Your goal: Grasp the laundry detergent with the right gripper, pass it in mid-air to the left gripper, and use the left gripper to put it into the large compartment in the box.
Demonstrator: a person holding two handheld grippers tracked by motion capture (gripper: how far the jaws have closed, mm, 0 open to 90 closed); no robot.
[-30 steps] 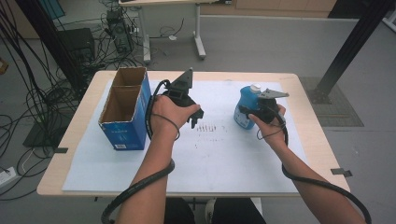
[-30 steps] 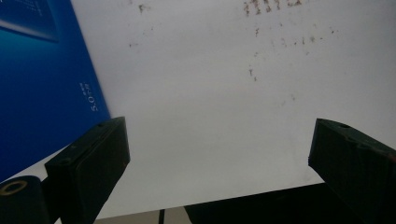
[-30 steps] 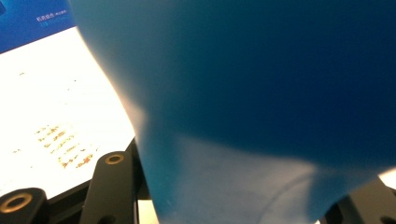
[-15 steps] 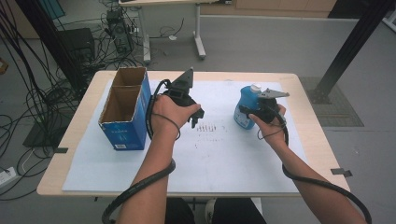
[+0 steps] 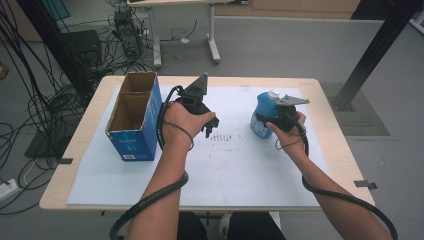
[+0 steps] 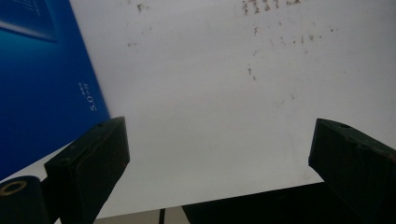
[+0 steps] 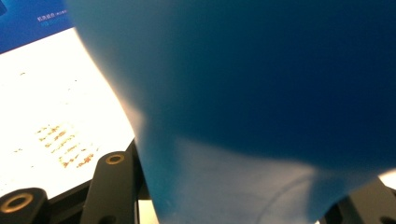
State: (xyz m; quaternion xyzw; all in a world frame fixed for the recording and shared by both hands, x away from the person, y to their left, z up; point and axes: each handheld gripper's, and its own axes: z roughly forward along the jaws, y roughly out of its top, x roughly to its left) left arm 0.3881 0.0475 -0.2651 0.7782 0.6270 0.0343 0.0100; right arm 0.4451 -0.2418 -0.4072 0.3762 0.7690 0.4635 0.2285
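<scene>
The left gripper (image 6: 219, 168) has its jaws spread wide, with nothing between them; in the left gripper view only the white sheet (image 6: 210, 93) with small brown marks lies under the gap, and the blue side of the box (image 6: 42, 74) stands at about 10 o'clock from it. In the high view this left gripper (image 5: 209, 127) hangs above the sheet, just beside the right wall of the open blue cardboard box (image 5: 134, 117), apart from it. The left hand (image 5: 181, 121) closes around its body from behind, the forearm coming from 6 o'clock and the cable looping around the wrist.

The right gripper (image 7: 224, 205) is clenched on the blue bottle (image 7: 261, 102): in the right gripper view the blue body sits between the two jaws, pressed close to the camera. In the high view the right gripper (image 5: 265, 121) holds the blue bottle (image 5: 262, 116) by its lower body. The bottle has a white cap and stands nearly upright, at about 3 o'clock from the left gripper and well apart from it. I cannot tell if its bottom touches the sheet. The right hand (image 5: 286, 125) grips from 4 o'clock, the forearm going down to the lower right corner, the grey plate on top.

The white sheet (image 5: 240, 170) covers most of the wooden table (image 5: 325, 125).
</scene>
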